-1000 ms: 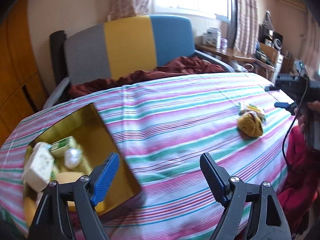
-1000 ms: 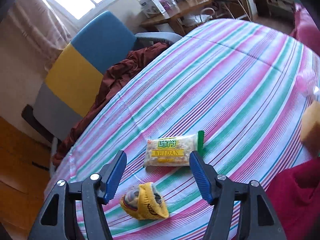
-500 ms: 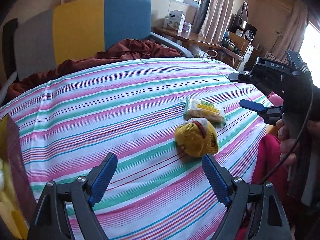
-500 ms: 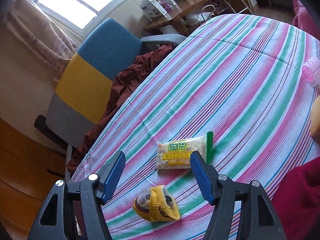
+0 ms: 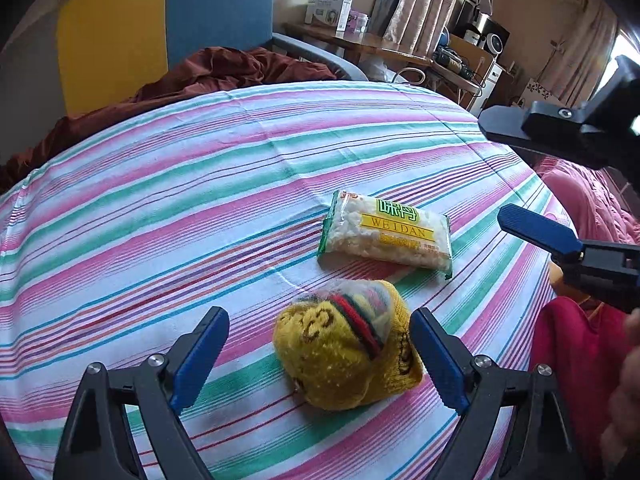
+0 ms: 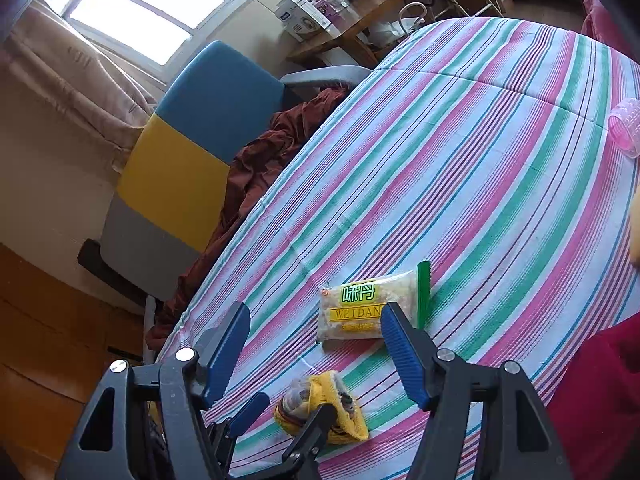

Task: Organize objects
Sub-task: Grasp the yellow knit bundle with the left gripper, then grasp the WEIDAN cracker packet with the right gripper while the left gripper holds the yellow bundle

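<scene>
The left gripper (image 5: 318, 356) is spread wide, its blue pads (image 5: 198, 362) apart and touching nothing. Between them, toward the right-hand pad, lies the yellow knitted pouch (image 5: 346, 350), a red-and-dark striped band across it and a clear plastic bundle showing at its top; whether the right pad brushes the knit cannot be told. In the right wrist view this same gripper (image 6: 288, 416) reaches in from below with a finger on either side of the pouch (image 6: 320, 408).

The right gripper (image 6: 316, 350) is also spread, holding nothing. It hangs above the cloth, its right pad (image 6: 404, 354) overlapping the near corner of the snack packet (image 6: 370, 310) in that view, though contact cannot be judged. In the left wrist view the right gripper (image 5: 532, 184) enters from the right side, one blue finger (image 5: 538, 230) just beside the packet's far end and apart from it.

The snack packet (image 5: 386, 230), clear with a yellow WEIDAN label and green edge, lies flat just beyond the pouch, near it without touching. Both rest on the striped tablecloth (image 5: 180, 208) in pink, green and white.

Farther off, at the right edge of the right wrist view, a pink hair roller (image 6: 626, 126) sits on the cloth, well apart from both items. Beyond the table stands a chair (image 5: 160, 28) with grey, yellow and blue panels and a dark red blanket (image 5: 224, 72) draped over its seat.
</scene>
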Motion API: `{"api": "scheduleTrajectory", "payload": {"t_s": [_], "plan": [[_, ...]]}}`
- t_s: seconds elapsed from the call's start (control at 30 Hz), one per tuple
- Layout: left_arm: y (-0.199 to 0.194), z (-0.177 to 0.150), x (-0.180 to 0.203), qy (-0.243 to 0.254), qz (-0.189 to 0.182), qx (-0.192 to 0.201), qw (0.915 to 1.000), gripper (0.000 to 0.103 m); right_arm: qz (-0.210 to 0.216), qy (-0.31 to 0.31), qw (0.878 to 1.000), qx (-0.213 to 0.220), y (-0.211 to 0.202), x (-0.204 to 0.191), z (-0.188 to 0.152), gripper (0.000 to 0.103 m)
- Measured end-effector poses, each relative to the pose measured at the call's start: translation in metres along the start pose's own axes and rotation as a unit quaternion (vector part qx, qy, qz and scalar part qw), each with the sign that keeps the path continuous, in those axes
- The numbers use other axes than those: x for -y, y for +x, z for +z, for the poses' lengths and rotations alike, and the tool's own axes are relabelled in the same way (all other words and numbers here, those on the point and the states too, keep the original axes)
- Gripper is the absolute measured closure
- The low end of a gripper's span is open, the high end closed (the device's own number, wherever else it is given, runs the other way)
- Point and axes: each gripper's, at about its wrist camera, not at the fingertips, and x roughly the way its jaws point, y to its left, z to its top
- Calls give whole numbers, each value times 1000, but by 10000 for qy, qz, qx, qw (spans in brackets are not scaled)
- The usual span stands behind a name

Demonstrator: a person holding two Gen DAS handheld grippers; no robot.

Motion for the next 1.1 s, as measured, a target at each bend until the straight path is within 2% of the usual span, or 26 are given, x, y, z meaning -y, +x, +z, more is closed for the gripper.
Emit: {"api": "scheduleTrajectory", "payload": {"t_s": [0.03, 0.07, 0.1, 0.13, 0.2, 0.27, 0.6, 0.7, 0.8, 0.93, 1.03, 1.1], "plan": [[5, 1, 1, -14, 11, -27, 10000, 11, -6, -29, 10000, -3, 0, -1, 0, 34], [8, 1, 1, -20, -11, -61, 10000, 20, -2, -35, 10000, -12, 1, -1, 0, 34], [11, 0, 0, -35, -148, -99, 9998, 39, 6, -31, 10000, -22, 1, -1, 0, 34], [11, -2, 0, -42, -274, -116, 9995, 45, 8, -30, 10000, -26, 1, -1, 0, 34], [1, -8, -1, 21, -288, 0, 9996, 55, -12, -62, 10000, -39, 2, -1, 0, 34], [-10, -17, -7, 17, -305, 94, 9995, 60, -49, -124, 9999, -89, 4, -3, -1, 34], [-81, -107, -74, -211, -162, 705, 9972, 59, -386, -378, 9981, -306, 13, -9, -5, 34], [-85, -118, -87, -376, -312, 823, 9954, 59, -601, -547, 9954, -515, 22, -14, -9, 34], [-83, -119, -85, -277, -307, 904, 9950, 59, -913, -864, 9883, -867, 36, -22, -14, 34], [-81, -120, -86, -309, -377, 978, 9940, 59, -1389, -1838, 9647, -1281, 55, -44, -15, 34], [-80, -121, -87, -326, -412, 1018, 9934, 59, -1709, -2877, 9283, -1620, 73, -67, -14, 34], [-80, -121, -88, -350, -447, 1026, 9931, 58, -1917, -3564, 8951, -1875, 85, -76, -15, 34]]}}
